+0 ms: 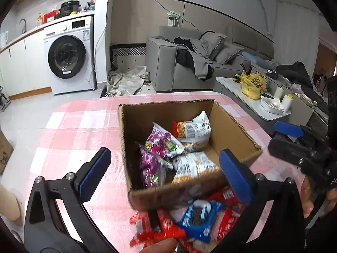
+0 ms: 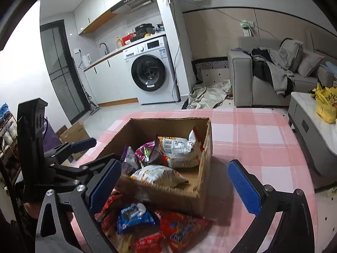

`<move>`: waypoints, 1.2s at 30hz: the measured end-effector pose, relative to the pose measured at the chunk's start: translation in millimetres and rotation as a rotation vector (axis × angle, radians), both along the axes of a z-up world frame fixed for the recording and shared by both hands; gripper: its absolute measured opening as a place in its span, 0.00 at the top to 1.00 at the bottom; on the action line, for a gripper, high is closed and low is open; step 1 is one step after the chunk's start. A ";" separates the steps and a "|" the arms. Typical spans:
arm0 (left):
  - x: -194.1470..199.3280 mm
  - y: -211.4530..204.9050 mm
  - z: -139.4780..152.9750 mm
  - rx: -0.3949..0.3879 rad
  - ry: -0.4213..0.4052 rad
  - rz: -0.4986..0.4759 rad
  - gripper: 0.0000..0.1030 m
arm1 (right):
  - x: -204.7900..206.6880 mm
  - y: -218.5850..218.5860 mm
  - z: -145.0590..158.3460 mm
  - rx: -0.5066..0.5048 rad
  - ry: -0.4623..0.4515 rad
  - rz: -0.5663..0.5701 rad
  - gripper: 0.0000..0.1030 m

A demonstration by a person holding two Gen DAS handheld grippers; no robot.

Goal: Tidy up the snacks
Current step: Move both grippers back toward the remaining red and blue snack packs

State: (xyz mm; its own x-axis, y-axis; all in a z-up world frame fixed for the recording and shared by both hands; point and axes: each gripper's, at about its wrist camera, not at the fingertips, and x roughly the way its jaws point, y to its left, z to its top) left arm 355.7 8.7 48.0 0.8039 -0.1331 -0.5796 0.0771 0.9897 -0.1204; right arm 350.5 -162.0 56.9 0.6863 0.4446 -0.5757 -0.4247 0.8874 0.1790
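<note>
An open cardboard box (image 1: 233, 130) sits on a table (image 1: 80, 126) under a pink checked cloth, and everything turns on it. Inside the box lie several snack bags: two purple ones (image 1: 160, 143) toward its left wall, one leaning on the other, and pale noodle packs (image 1: 193, 164) to their right, one of them propped against the far right corner (image 2: 179, 147). Just outside the box's near wall, on the cloth, is a loose heap of snacks still unpacked: a blue pack (image 1: 198, 217) in the middle, with red packs (image 1: 227, 221) crowding around and partly under it. The left gripper (image 1: 164, 168) hangs over the box's near edge, its blue-padded fingers (image 1: 96, 168) spread wide and holding nothing; one finger sits off the box's left wall, the other over its near right corner. The right gripper (image 2: 174, 183) hovers on the near side of the box too, above the heap, its fingers (image 2: 244, 187) likewise parted and empty. From that side the left tool shows as a black frame just left of the box. A thumb (image 1: 160, 245) pokes in at the heap's near edge. Well beyond the box stand a washer (image 2: 149, 71) under a counter, and a grey sofa (image 2: 273, 71) draped with clothes. To the box's right is a low table bearing a yellow bag (image 1: 252, 84).
</note>
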 end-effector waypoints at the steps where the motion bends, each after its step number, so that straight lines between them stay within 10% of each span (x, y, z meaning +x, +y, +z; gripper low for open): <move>1: -9.4 0.7 1.5 0.012 -0.007 0.008 0.01 | -6.2 -0.7 1.5 0.004 -0.007 0.002 0.00; 19: -130.7 35.7 -7.3 0.039 0.005 0.070 0.01 | -67.1 -11.4 -22.6 -0.007 0.044 0.041 0.00; 36: -114.9 35.1 -27.6 0.037 0.084 0.062 0.01 | -52.4 -3.7 -71.4 -0.146 0.187 0.028 0.00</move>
